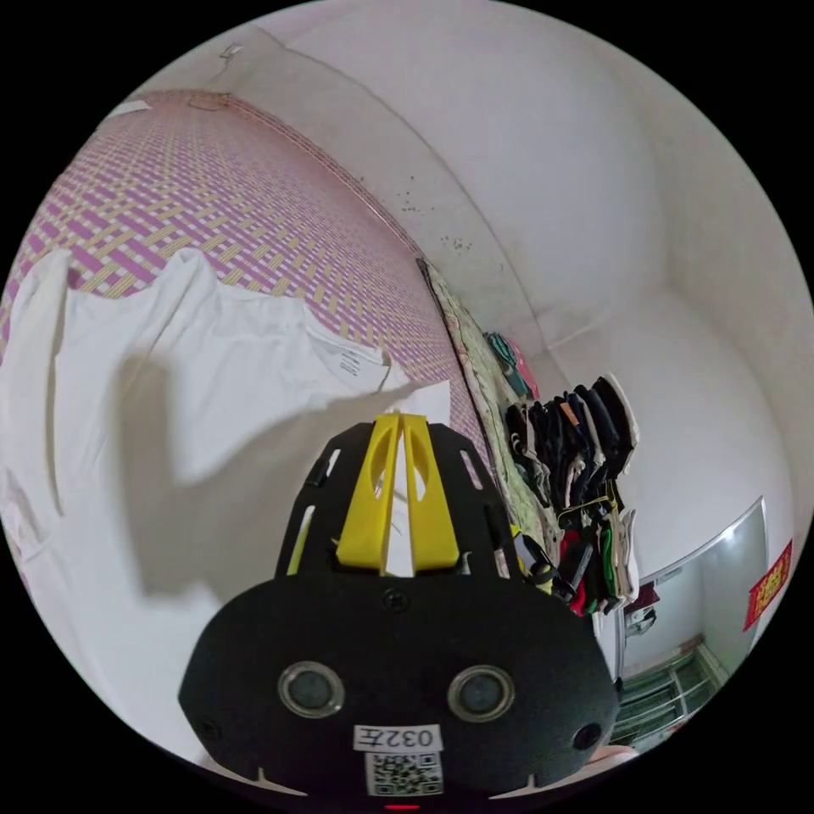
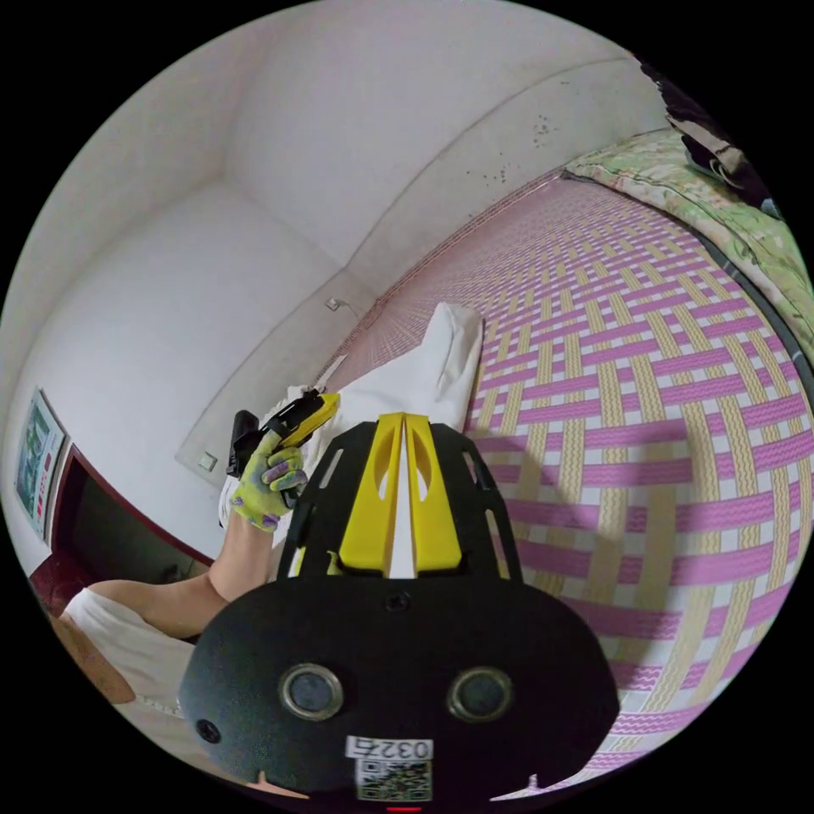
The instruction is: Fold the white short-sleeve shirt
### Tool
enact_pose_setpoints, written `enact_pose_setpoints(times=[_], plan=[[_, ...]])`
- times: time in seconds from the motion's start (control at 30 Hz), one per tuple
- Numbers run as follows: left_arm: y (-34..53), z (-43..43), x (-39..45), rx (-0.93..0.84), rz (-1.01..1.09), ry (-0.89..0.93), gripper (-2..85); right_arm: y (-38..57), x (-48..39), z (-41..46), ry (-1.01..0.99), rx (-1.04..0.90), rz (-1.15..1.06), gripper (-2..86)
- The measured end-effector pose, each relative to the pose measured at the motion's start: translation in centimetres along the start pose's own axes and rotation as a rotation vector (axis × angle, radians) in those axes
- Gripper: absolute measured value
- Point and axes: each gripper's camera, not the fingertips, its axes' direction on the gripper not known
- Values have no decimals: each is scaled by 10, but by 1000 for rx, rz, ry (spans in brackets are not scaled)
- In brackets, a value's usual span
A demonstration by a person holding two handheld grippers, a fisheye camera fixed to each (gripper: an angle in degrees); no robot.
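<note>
Left gripper (image 1: 402, 417): its 2 yellow jaws are pressing together on an edge of the white short-sleeve shirt (image 1: 195, 373), lifting it. The shirt is spreading toward 9 o'clock over the pink-and-yellow woven mat (image 1: 212, 195). A heap of dark clothes (image 1: 577, 475) is lying at 3 o'clock.

Right gripper (image 2: 404, 420): its 2 jaws are clenching white cloth of the same shirt (image 2: 424, 373). At 9 o'clock, a gloved hand (image 2: 264, 485) is holding the other gripper (image 2: 326, 401).
</note>
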Motion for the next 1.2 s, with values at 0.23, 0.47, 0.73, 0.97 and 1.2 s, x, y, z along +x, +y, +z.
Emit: enact_pose_setpoints(times=[0.23,0.47,0.73,0.97,1.2], plan=[[0,1,-44,-78,-50,-15,-9,9,-11,16,-19,-21,19,-5],[-5,6,-42,-150,109,217,-9,35,-108,51,140,-114,-395,39],[-18,0,-51,-132,211,243,-9,79,-214,170,512,-419,-782,23],[-20,5,-63,-159,180,268,-9,83,-223,254,692,-496,-787,57],[-26,9,-74,-154,120,311,-9,83,-219,276,710,-521,-719,56]])
